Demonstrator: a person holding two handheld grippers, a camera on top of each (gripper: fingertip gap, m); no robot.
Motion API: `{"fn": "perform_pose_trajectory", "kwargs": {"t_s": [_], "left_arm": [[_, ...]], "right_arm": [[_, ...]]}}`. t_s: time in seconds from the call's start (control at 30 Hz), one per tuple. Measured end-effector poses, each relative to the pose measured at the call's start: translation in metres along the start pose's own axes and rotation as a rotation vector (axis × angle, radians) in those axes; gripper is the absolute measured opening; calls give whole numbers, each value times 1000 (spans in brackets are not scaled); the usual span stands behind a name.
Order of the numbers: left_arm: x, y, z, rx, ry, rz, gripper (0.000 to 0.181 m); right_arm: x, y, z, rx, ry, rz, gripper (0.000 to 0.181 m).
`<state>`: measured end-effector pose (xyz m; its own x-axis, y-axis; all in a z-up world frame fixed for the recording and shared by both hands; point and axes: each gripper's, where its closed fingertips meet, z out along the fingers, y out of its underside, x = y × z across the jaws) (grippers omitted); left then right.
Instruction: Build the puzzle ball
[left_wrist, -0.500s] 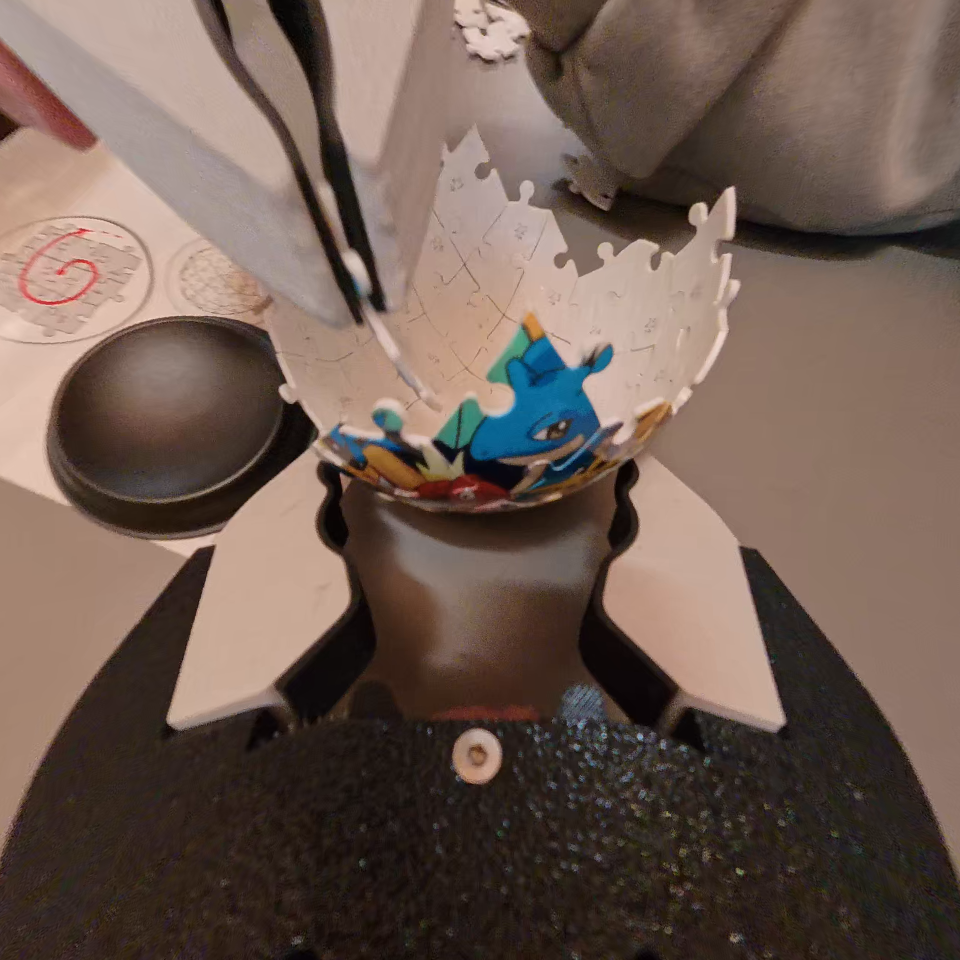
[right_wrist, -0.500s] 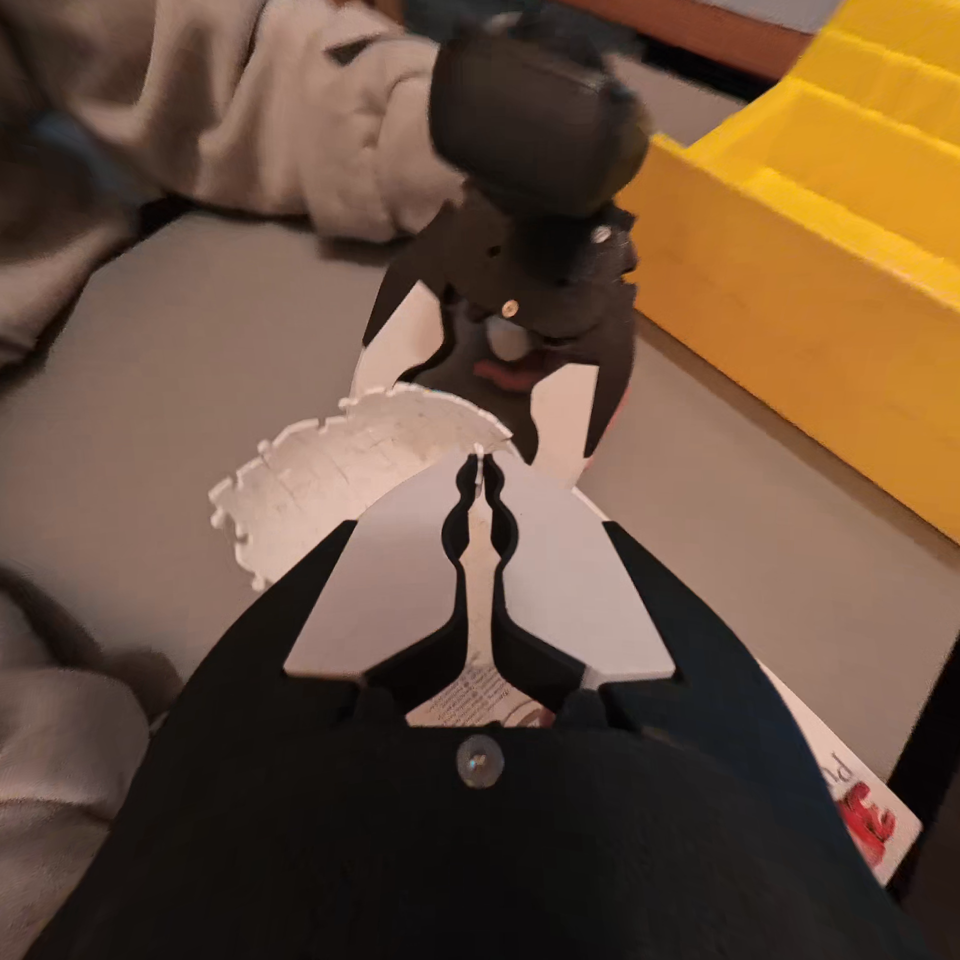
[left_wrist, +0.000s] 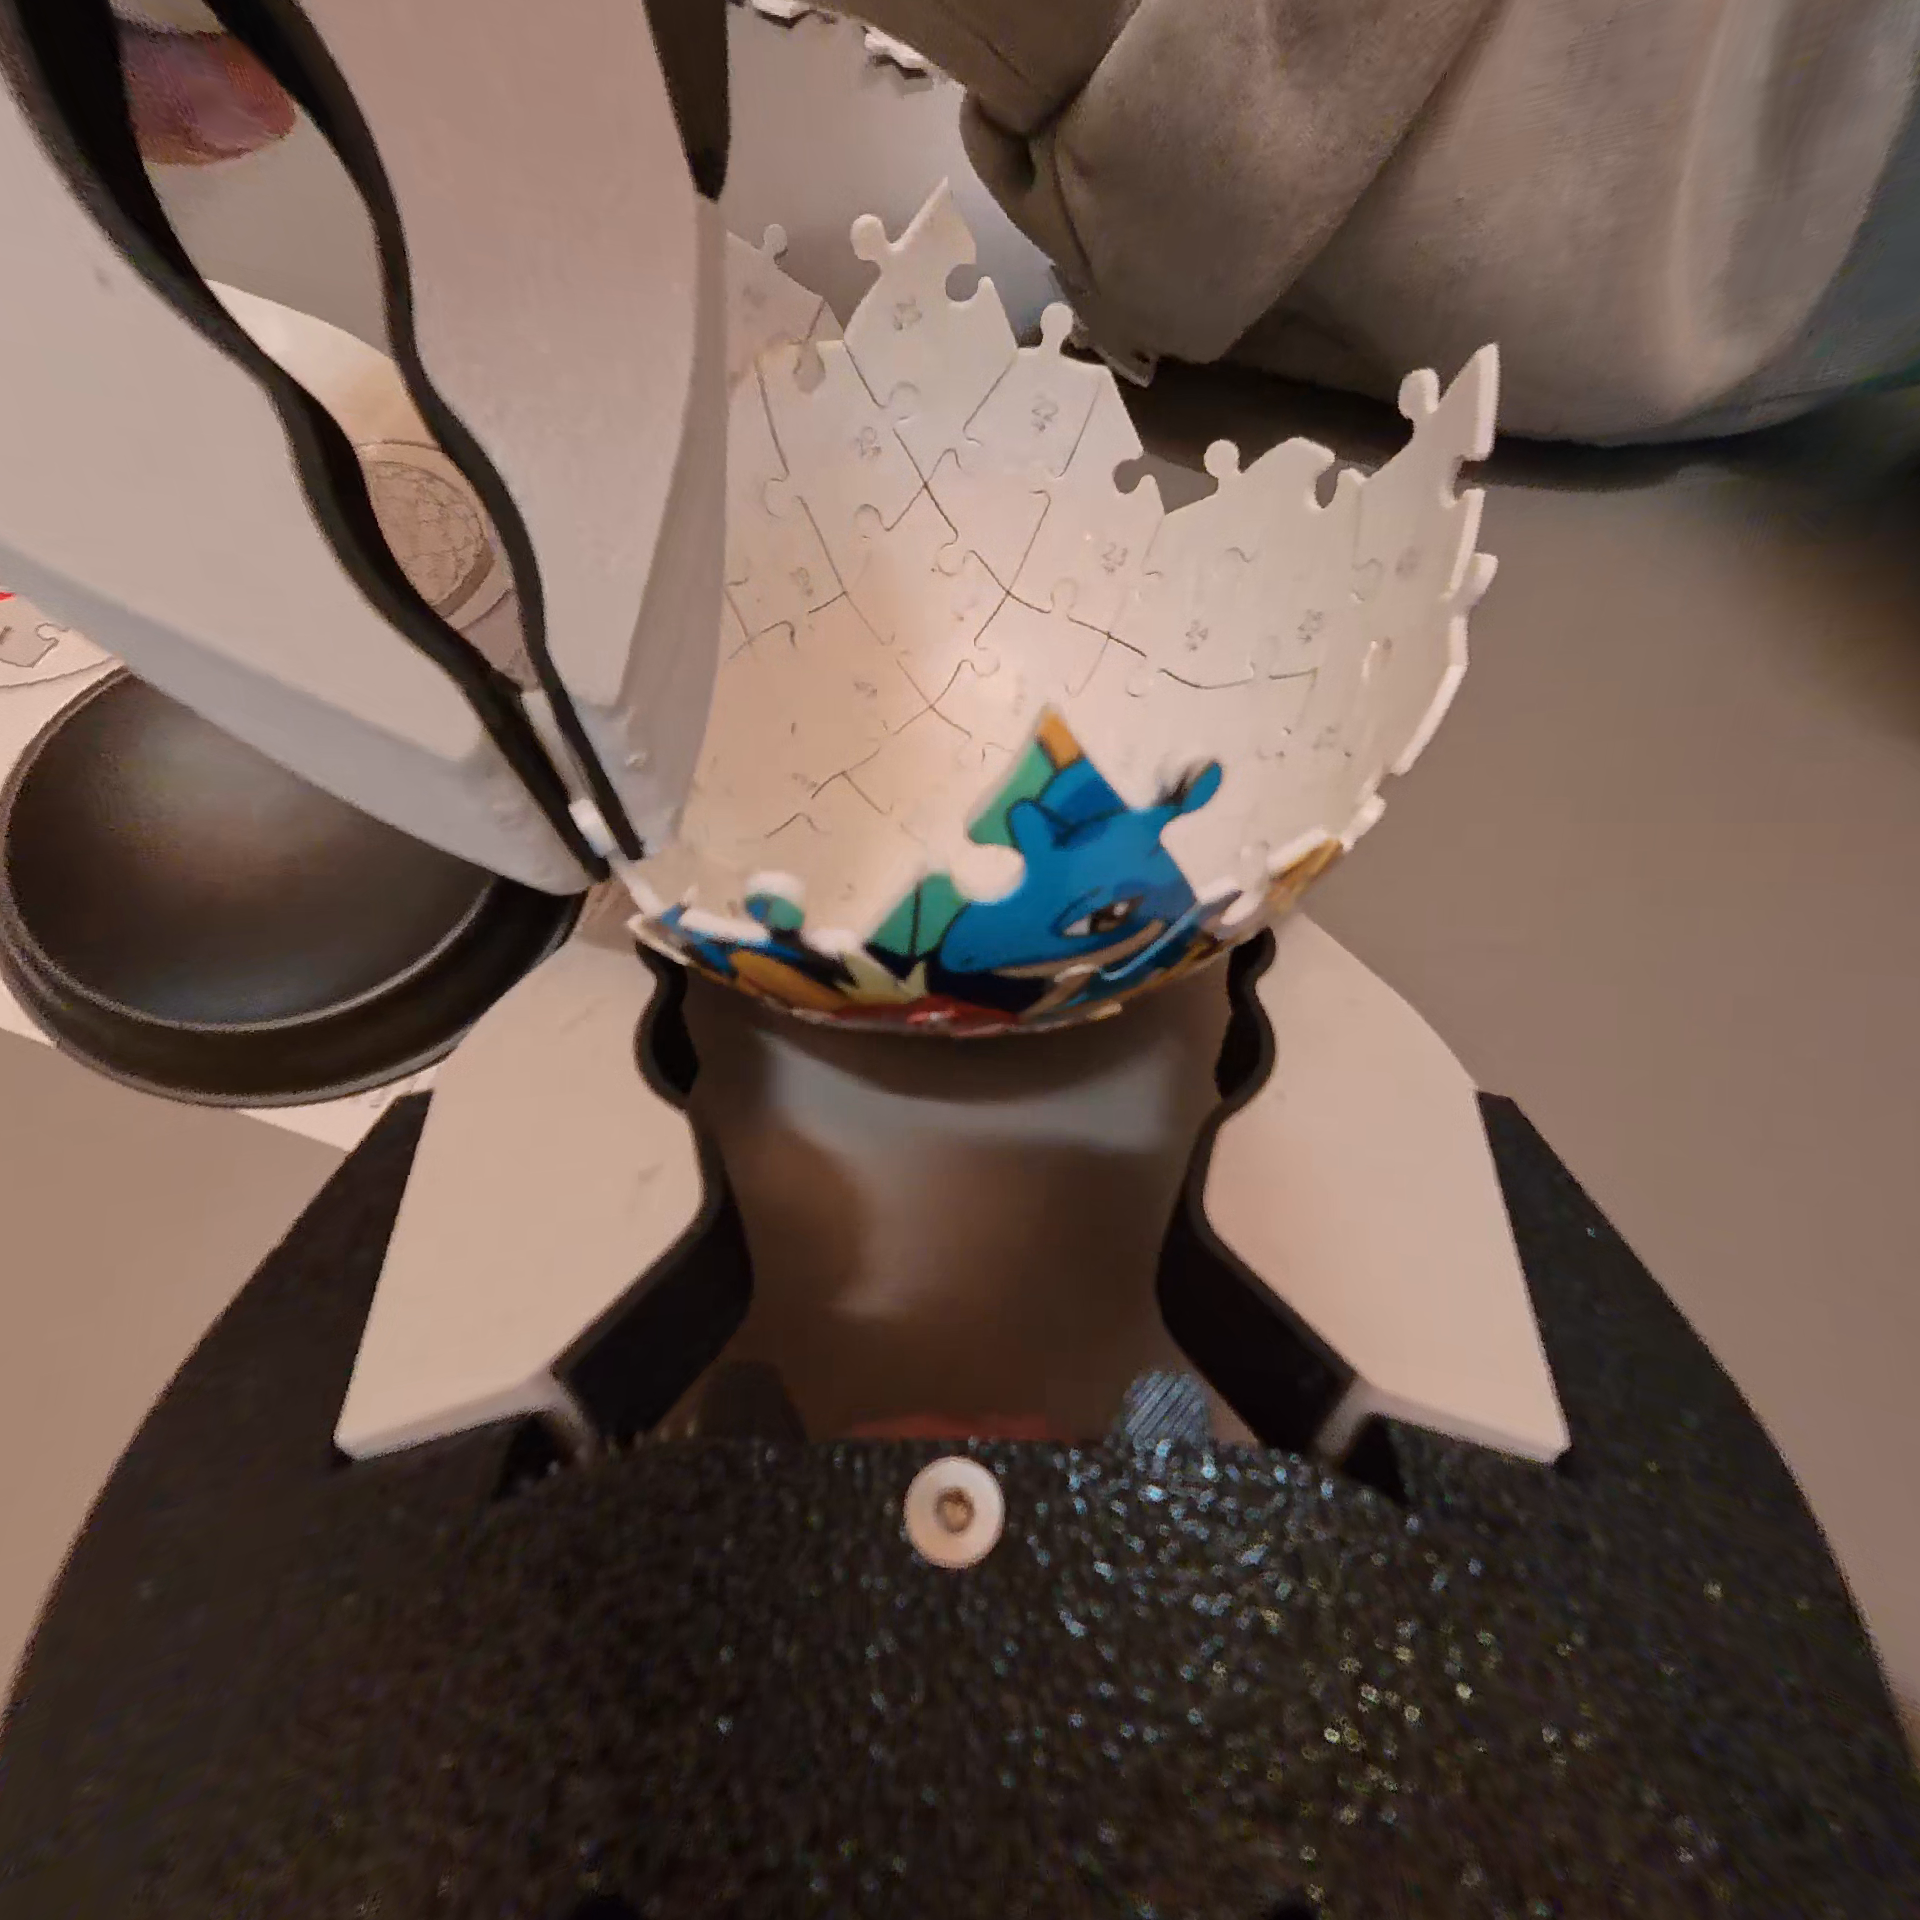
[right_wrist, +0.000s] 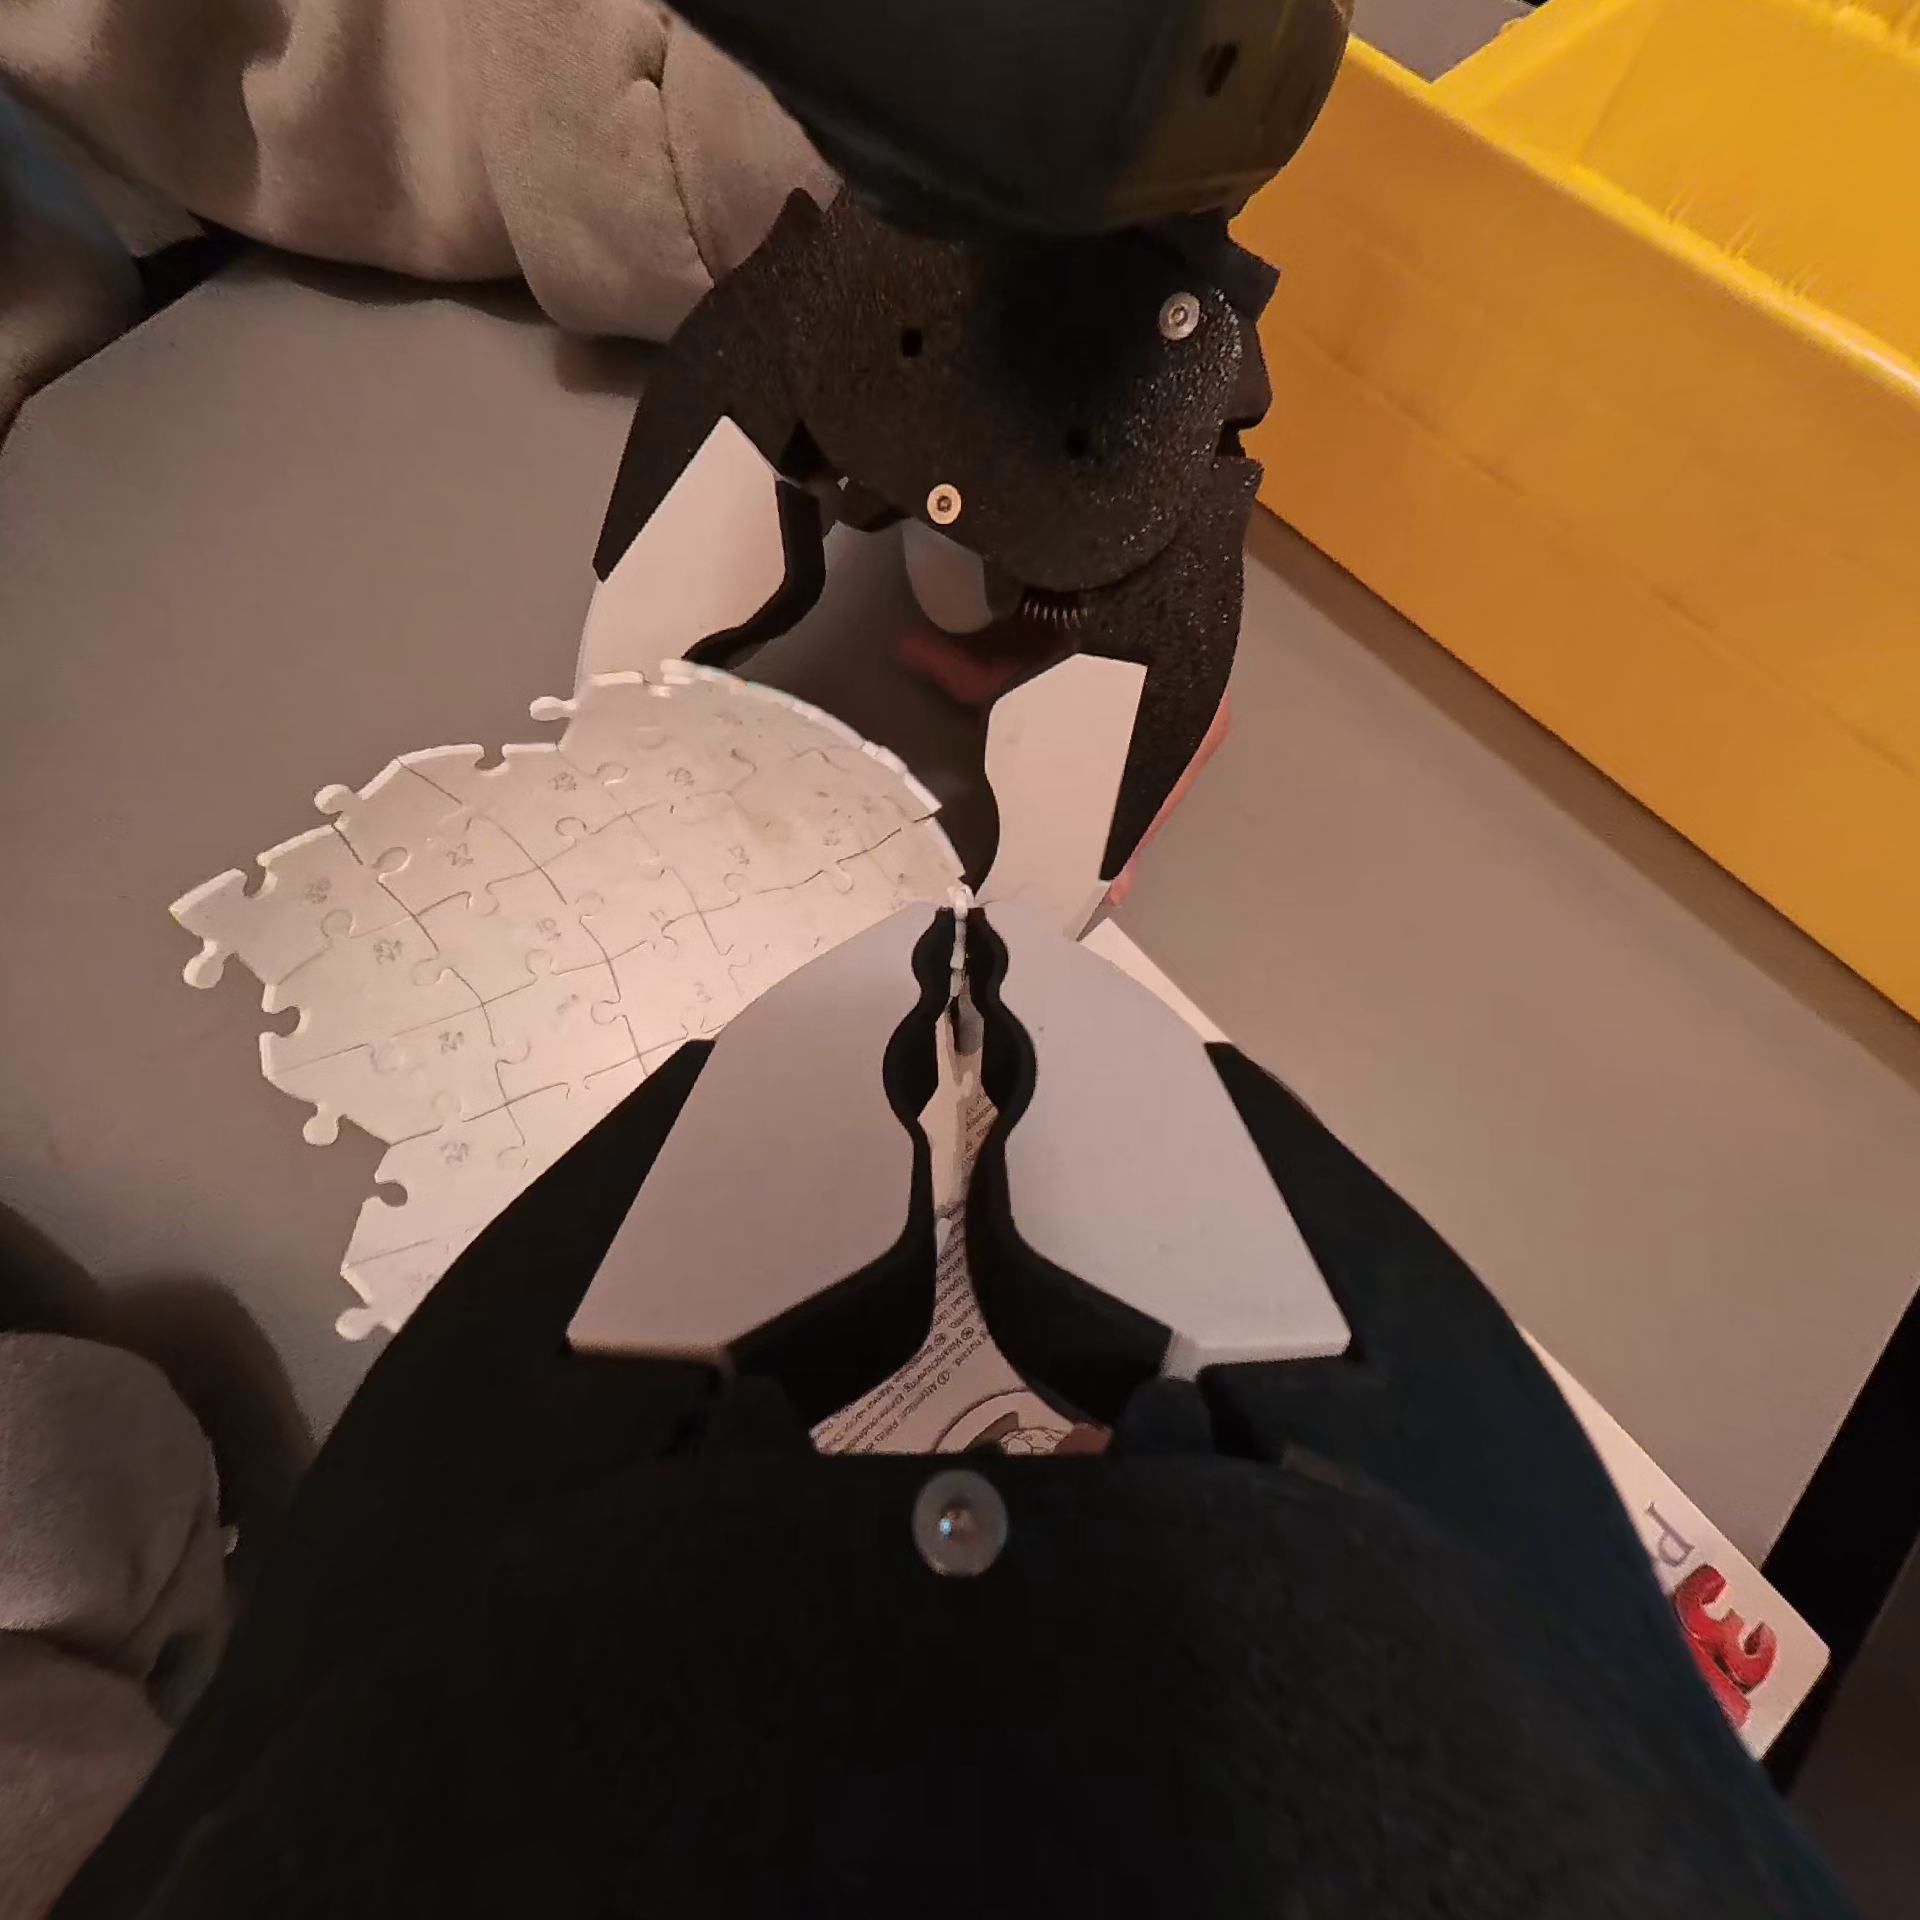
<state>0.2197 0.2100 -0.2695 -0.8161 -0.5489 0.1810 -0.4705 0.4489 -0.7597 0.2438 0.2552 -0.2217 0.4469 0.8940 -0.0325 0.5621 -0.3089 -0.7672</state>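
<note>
The part-built puzzle ball (left_wrist: 987, 582) is an open shell, white inside and colour-printed outside. My left gripper (left_wrist: 956, 966) is shut on its lower printed edge and holds it above the grey table. In the right wrist view the shell (right_wrist: 540, 914) sits between the left gripper's (right_wrist: 831, 790) white fingers. My right gripper (right_wrist: 961, 914) is shut on a small white puzzle piece (right_wrist: 961, 940), edge-on between its tips. In the left wrist view the right gripper (left_wrist: 597, 847) holds this piece (left_wrist: 590, 821) against the shell's near left rim.
A black dome stand (left_wrist: 239, 914) sits on a white printed sheet (left_wrist: 62, 644) at the left. Grey cloth (left_wrist: 1455, 208) lies behind the shell. A yellow bin (right_wrist: 1558, 416) stands at the right, and the printed sheet (right_wrist: 1714, 1621) lies under the right gripper.
My right gripper has carried the piece from inside the shell down and left to its near left rim. Both grippers have come closer together.
</note>
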Motion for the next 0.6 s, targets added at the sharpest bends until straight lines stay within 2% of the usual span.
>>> {"fn": "perform_pose_trajectory", "kwargs": {"t_s": [0.03, 0.6], "left_arm": [[0, 0, 0, 1, -2, -3, 99], [-2, 0, -2, 10, -9, -23, 97]], "right_arm": [[0, 0, 0, 5, 2, -1, 3], [5, 5, 3, 13, 33, -92, 4]]}}
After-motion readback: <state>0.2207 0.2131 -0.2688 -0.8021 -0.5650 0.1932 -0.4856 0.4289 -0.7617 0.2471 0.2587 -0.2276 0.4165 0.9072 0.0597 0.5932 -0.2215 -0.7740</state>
